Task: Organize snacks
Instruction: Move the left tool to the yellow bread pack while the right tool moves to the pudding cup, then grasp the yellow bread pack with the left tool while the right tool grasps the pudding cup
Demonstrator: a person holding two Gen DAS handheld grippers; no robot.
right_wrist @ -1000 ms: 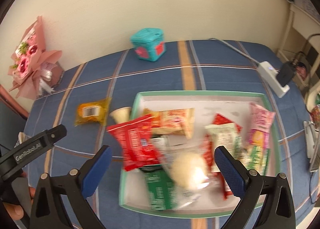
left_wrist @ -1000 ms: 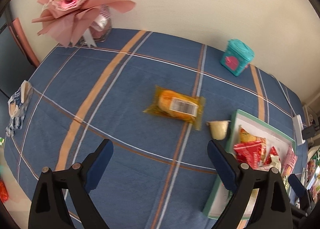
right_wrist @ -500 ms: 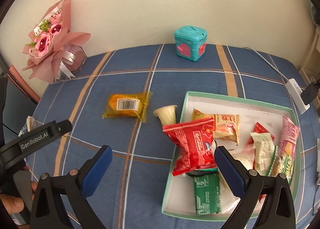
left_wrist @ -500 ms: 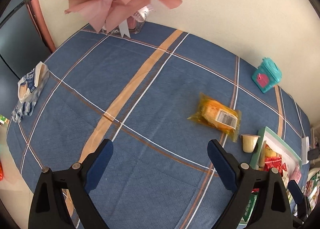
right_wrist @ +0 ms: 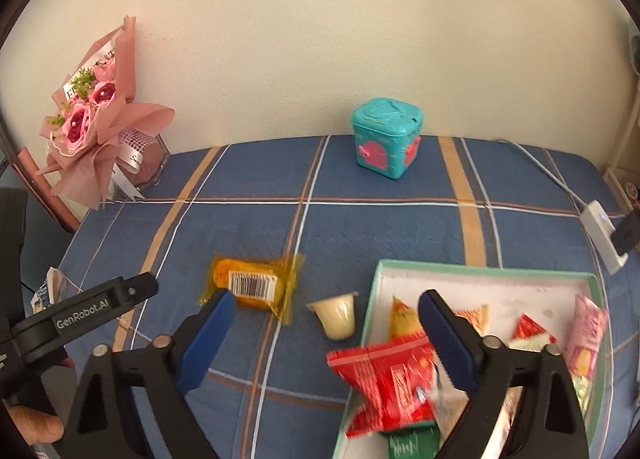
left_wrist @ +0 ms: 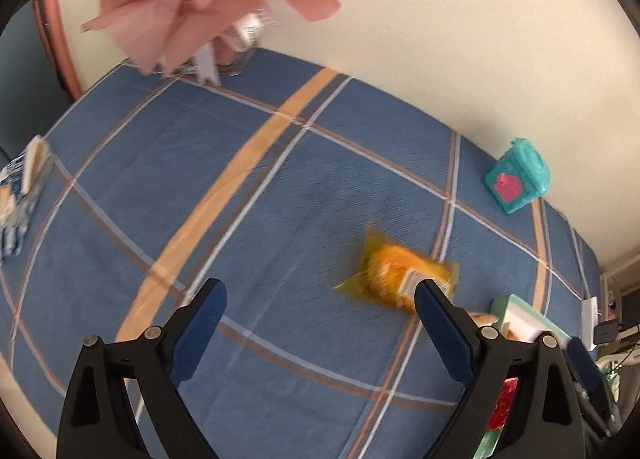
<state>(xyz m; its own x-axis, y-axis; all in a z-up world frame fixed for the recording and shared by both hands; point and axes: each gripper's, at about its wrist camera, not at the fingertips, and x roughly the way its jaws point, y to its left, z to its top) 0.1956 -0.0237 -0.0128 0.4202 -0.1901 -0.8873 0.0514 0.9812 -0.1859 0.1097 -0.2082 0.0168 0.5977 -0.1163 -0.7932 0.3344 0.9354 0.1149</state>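
Both grippers (left_wrist: 320, 291) (right_wrist: 324, 303) have black triangular-cutout arms, silver screws and blue ribbed pads; at nine o'clock, white "GenRobot.AI" lettering.

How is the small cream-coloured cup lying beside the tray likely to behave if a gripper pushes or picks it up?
The cream cup lies on its side on the cloth, so a push would probably roll it, curving because it tapers. It looks like thin plastic, so it is likely light and might dent under a firm squeeze. Its smooth wall may slip between the fingers.

Both wrist views downward, sharing orange packet (left_wrist: 394, 279) (right_wrist: 250, 285)
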